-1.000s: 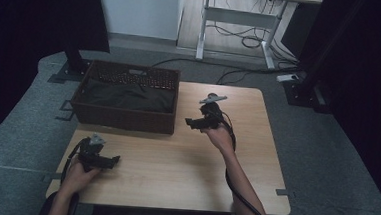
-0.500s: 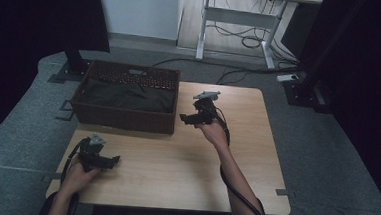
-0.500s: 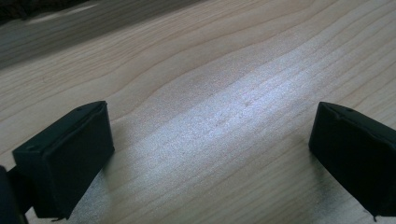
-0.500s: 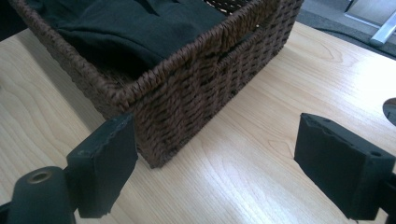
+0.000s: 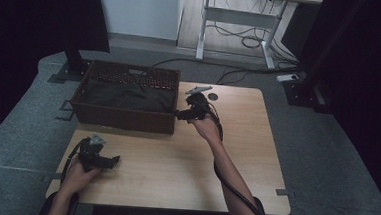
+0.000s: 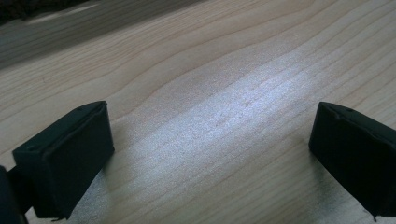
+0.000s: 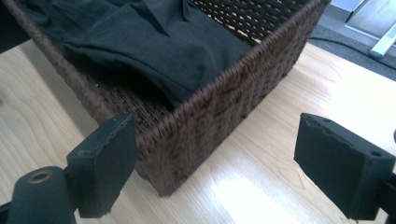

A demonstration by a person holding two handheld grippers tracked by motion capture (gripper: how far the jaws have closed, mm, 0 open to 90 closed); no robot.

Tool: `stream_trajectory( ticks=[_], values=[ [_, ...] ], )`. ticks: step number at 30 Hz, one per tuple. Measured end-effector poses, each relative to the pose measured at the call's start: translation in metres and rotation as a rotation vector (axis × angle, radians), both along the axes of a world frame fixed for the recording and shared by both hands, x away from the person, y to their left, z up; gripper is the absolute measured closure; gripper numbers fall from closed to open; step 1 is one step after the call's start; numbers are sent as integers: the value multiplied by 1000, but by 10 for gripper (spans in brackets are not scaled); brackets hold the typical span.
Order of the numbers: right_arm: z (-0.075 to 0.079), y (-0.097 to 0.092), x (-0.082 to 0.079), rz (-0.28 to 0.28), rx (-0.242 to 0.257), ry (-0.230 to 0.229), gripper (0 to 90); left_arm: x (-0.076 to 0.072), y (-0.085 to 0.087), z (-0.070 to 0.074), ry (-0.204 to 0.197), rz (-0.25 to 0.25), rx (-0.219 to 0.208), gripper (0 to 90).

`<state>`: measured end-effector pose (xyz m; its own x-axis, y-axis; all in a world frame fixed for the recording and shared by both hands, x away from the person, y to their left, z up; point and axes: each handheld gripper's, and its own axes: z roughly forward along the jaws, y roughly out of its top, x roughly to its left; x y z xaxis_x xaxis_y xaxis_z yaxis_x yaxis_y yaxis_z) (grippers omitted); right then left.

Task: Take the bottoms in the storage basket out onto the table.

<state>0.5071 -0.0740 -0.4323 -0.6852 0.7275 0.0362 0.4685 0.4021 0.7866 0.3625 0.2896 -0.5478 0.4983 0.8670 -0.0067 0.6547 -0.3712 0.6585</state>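
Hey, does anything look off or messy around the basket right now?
Nothing stands out. The dark cloth lies crumpled but wholly inside the wicker basket, which sits flat and intact on the table.

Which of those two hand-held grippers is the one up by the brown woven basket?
The right gripper, held at the corner of the brown wicker basket holding dark cloth. The left gripper rests lower down on the bare wooden table, away from the basket.
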Motion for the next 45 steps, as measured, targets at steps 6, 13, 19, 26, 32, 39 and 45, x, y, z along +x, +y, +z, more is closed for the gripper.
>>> stream_trajectory(
  ticks=[6,13,19,26,32,39,45],
  values=[
    [3,11,6,-6,-16,-11,133,0,0,0,1,0,1,0],
    [2,21,12,-4,-57,-14,133,0,0,0,1,0,1,0],
    [-4,23,16,-17,-91,-17,136,0,0,0,1,0,0,0],
    [-7,23,15,-12,-109,-15,138,0,0,0,1,0,0,0],
    [-9,20,13,-21,-94,-2,141,0,0,0,1,0,1,0],
    [-10,11,9,-26,-83,2,142,0,0,0,0,0,1,0],
    [-12,2,4,-29,-64,8,142,0,0,0,0,-1,1,0]
  ],
)
